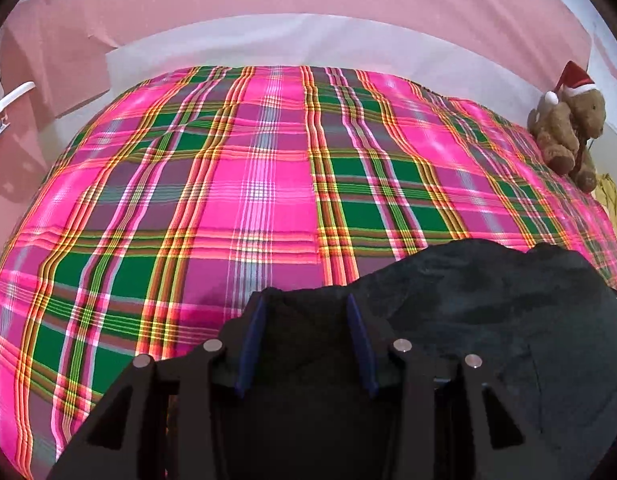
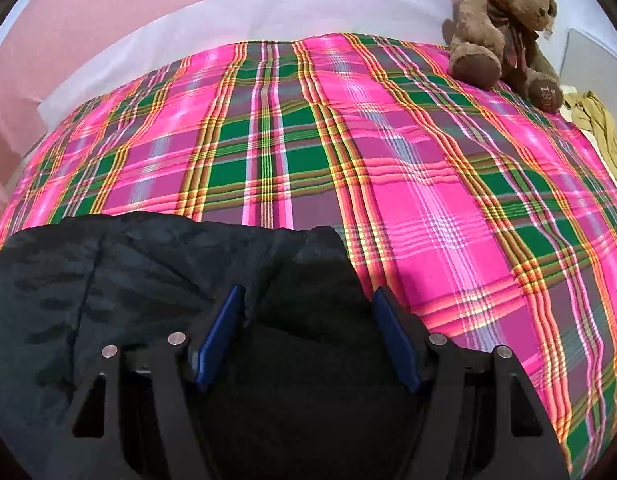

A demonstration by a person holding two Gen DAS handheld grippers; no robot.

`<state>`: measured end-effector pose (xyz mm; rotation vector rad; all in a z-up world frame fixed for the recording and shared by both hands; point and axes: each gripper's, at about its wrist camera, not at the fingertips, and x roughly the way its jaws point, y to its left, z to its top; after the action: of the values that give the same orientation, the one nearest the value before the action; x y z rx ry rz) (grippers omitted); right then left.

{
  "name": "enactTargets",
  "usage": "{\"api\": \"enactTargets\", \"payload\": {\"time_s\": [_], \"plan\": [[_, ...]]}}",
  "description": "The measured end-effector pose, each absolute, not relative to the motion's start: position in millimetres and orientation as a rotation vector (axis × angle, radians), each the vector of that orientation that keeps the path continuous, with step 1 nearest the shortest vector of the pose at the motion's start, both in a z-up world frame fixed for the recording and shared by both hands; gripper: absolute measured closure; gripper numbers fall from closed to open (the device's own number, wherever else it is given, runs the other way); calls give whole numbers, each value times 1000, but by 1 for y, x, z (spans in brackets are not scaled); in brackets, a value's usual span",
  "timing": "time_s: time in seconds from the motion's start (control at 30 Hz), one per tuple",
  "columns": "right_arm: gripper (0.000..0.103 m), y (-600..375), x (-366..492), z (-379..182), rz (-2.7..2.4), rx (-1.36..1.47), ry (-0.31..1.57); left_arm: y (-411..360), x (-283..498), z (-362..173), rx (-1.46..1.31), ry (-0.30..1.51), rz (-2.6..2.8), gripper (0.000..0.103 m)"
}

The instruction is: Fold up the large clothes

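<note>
The left gripper (image 1: 308,306) is reaching low and forward over the bed, its blue-padded fingers (image 1: 358,336) standing apart with the dark garment (image 1: 488,300) bunching between them; the right gripper (image 2: 308,300) is mirroring it, jaws spread wide around the same crinkled black cloth (image 2: 128,264); the garment is lying on the smooth pink-and-green plaid sheet (image 1: 236,184); a fuzzy brown teddy bear (image 2: 504,20) in a Santa hat is sitting at the far corner.

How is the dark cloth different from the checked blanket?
The dark cloth is plain blackish and bunched near both claws; the checked blanket is pink and green plaid, spread mostly flat. The blanket is much bigger, and the cloth lies on it. Both are soft fabric on the bed.
</note>
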<state>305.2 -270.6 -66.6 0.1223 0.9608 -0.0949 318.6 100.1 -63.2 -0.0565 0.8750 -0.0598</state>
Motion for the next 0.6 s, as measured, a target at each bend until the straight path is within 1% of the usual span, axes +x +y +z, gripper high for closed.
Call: {"api": "enactTargets", "payload": {"time_s": [0.4,0.5,0.6], "plan": [[35,-278,307,-75,-75,193,949,101,321,-68,-80,881,-51,58],[35,-282,301,-55,-74,212,948,102,315,-48,-64,892,-33,60],[35,-283,276,-16,-67,218,857,102,294,-12,-97,829,-75,61]]}}
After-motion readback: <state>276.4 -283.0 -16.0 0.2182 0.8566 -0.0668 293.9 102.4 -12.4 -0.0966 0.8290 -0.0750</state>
